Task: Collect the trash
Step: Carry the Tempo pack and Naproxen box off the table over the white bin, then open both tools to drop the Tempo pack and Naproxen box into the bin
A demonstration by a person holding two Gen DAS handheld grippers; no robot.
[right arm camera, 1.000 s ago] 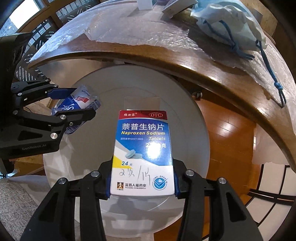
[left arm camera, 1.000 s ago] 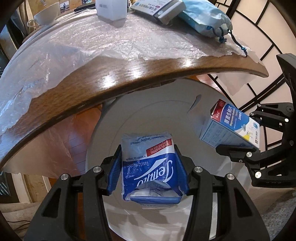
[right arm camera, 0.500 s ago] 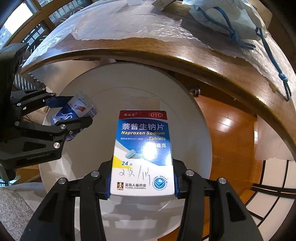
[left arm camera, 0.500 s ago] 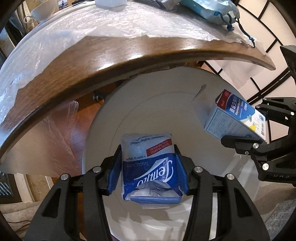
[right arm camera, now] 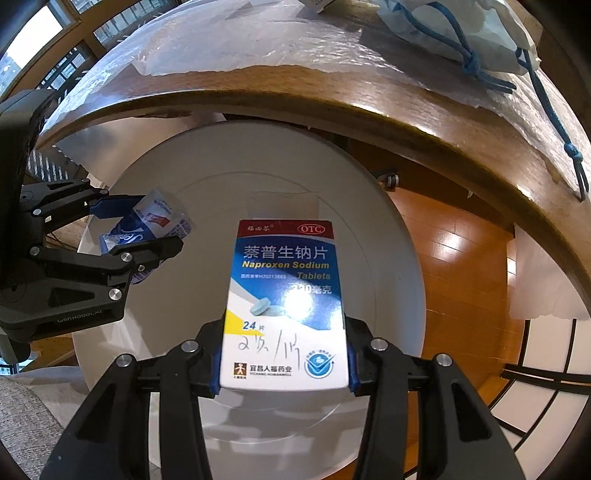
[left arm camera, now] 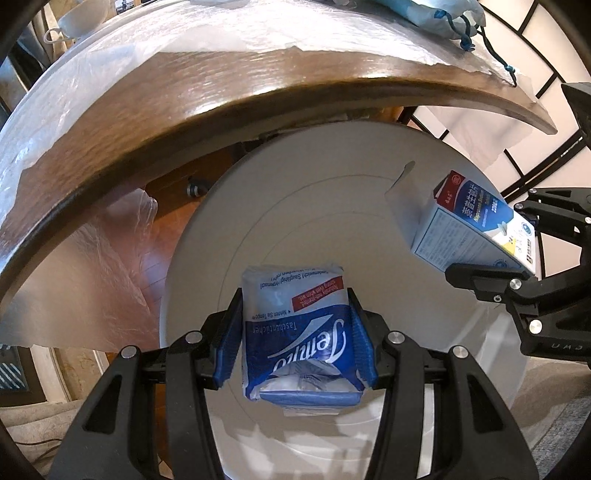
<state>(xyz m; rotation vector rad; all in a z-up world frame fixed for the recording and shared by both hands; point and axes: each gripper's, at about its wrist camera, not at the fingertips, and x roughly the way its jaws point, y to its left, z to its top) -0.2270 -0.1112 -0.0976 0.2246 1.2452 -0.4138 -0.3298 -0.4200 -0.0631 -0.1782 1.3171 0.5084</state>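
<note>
On the left, the left gripper [left arm camera: 295, 332] points steeply down and pinches a blue and white tissue pack [left arm camera: 295, 328] between its blue pads, the wrapper crumpled and open at the near end. The pack hangs over the white round bin lid [left arm camera: 280, 206] that fills the space below both tools. Just to the right, the right gripper [right arm camera: 284, 354] is clamped on a medicine box [right arm camera: 286, 302], blue and white with a red band along its far end and handwriting near the bottom. That box also hangs above the lid, a short way from the tissue pack, the two not touching. Behind and above them curves the dark wooden table [right arm camera: 424, 110], its top covered with clear plastic sheet [left arm camera: 184, 48]. At its far right edge lies a pale drawstring pouch [right arm camera: 458, 29] with a blue cord trailing over the rim.
</note>
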